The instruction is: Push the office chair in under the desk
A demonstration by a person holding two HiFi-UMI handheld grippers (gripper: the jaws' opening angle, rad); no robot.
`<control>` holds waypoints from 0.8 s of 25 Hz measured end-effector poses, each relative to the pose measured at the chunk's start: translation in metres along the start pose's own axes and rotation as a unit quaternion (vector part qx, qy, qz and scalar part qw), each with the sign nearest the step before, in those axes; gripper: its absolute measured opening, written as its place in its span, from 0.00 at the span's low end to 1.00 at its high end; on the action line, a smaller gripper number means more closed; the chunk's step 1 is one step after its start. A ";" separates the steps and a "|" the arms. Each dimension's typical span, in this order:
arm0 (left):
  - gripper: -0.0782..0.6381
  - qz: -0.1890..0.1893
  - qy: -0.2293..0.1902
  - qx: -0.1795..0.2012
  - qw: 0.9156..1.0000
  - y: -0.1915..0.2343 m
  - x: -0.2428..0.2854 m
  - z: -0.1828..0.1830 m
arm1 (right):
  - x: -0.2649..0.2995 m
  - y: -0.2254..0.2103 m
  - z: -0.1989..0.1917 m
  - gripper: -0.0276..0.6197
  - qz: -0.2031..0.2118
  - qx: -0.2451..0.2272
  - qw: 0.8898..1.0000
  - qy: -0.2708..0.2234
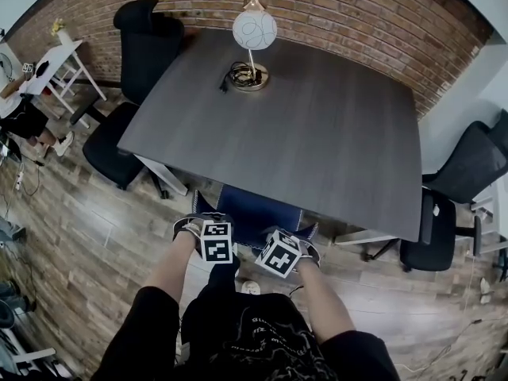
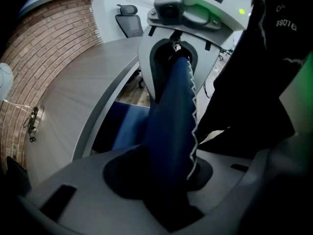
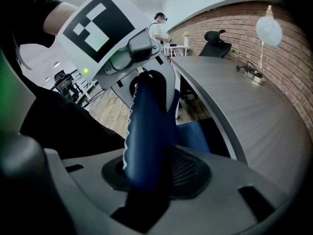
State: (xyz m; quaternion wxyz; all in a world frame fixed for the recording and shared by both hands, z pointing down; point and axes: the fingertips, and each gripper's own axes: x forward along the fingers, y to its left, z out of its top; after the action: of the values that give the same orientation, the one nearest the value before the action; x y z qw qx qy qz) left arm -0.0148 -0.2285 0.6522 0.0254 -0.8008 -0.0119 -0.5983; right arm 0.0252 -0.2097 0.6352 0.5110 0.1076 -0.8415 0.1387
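A blue chair (image 1: 255, 213) with white trim along its back stands at the near edge of the grey desk (image 1: 317, 125), its seat mostly under the top. My left gripper (image 1: 198, 227) is shut on the left part of the chair's back edge, and my right gripper (image 1: 304, 250) is shut on the right part. In the left gripper view the blue back (image 2: 171, 126) runs up from between my left gripper (image 2: 166, 177) to the right gripper (image 2: 173, 58). The right gripper view shows my right gripper (image 3: 146, 173) clamped on the blue back (image 3: 146, 131), with the left gripper (image 3: 146, 80) beyond.
A lamp (image 1: 254, 32) with a white globe and a coiled cable stands at the desk's far side. Black office chairs stand at the far left corner (image 1: 139, 54) and at the right (image 1: 464, 181). A white side table (image 1: 57, 62) and a person (image 1: 24, 117) are at the left. A brick wall (image 1: 349, 6) is behind.
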 end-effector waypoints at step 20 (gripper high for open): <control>0.32 -0.002 0.002 0.003 1.000 0.021 0.001 0.003 | -0.002 -0.021 0.004 0.26 0.001 0.002 1.000 0.000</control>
State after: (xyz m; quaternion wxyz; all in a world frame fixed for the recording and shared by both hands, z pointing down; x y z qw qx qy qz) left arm -0.0108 -0.2495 0.6515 0.0265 -0.7995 -0.0150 -0.5999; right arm 0.0298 -0.2308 0.6343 0.5106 0.1078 -0.8412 0.1414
